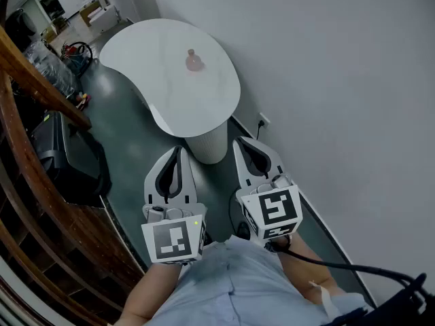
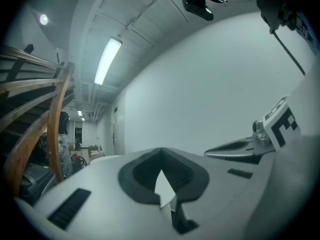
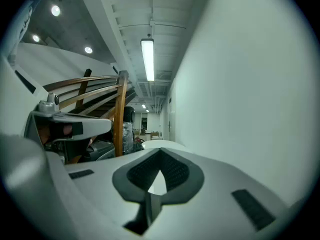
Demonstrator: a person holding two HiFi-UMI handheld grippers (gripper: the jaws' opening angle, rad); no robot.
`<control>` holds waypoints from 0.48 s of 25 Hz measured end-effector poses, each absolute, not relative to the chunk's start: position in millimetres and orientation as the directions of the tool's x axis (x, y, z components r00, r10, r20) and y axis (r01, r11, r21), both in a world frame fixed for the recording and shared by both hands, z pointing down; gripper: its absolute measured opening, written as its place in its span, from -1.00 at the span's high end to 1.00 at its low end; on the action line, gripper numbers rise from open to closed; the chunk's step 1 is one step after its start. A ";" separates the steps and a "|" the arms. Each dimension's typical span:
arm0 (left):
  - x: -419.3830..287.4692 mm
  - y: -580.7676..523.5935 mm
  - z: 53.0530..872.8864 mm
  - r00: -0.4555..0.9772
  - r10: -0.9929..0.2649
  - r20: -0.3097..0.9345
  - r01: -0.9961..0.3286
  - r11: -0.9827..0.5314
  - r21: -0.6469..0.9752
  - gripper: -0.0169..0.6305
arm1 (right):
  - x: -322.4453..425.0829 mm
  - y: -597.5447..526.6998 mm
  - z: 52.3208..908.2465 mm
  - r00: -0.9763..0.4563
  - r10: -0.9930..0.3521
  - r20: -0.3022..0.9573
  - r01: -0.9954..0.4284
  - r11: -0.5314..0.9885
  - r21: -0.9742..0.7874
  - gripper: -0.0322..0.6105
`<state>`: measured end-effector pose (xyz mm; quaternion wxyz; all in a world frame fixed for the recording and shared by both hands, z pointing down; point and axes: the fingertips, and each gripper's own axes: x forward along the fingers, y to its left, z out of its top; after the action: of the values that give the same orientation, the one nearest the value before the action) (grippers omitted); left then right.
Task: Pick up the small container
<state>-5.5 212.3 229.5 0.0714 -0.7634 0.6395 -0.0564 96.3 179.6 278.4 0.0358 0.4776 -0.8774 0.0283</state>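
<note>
Container (image 1: 194,61) sits on table (image 1: 156,53), well beyond both closed jaws.

Reddish small container (image 1: 194,61), white table (image 1: 153,60), green floor (image 1: 132,151)

Light: dim, cool, from ceiling tube (image 3: 148,59) | glare: soft sheen on counter (image 1: 156,53) | optics: both gripper views fisheye, dark corners, near foreground soft

We see a smooth, glossy white tabletop (image 1: 153,53), a varnished wooden railing (image 1: 41,80), and matt pale plastic shells on the left gripper (image 1: 178,149) and right gripper (image 1: 242,141).
</note>
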 end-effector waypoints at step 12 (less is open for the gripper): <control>26.0 211.9 238.2 0.130 -0.992 0.009 -0.975 -0.129 -0.180 0.95 | 124.8 171.8 282.3 -0.593 -0.801 0.082 -0.805 0.590 -0.063 0.89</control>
<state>26.0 211.9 238.2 0.0649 -0.7487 0.6567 -0.0627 124.8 171.8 282.3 0.0227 0.4506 -0.8912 0.0467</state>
